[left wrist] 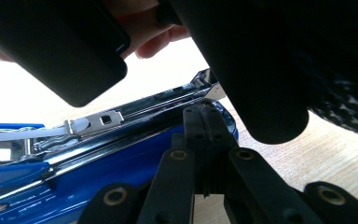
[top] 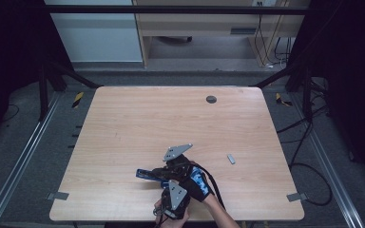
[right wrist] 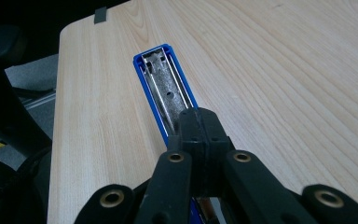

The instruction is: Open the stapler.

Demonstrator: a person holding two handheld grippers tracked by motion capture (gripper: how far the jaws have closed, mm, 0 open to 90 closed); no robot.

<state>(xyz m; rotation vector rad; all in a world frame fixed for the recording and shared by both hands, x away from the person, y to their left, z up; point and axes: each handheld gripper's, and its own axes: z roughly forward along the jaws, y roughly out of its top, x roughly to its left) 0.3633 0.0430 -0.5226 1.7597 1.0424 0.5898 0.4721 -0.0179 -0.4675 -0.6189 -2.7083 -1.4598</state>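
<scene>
Stapler (right wrist: 165,88), blue-bodied and swung open so its steel magazine rail (left wrist: 135,109) lies bare, rests on the wooden table (top: 138,123) near the front edge, by the small strip of staples (top: 231,159). It looks stiff, fairly heavy and slick on the metal, so the plastic sides seem the safer hold. Both the left gripper (left wrist: 204,123) and right gripper (right wrist: 200,126) have jaws pressed together, empty, at the rail.

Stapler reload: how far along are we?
Done: the blue stapler lies opened on the table, its metal channel bare. In hand: the left gripper and right gripper are shut against it. Left: the small grey strip, perhaps staples, lies apart, not yet loaded.
</scene>
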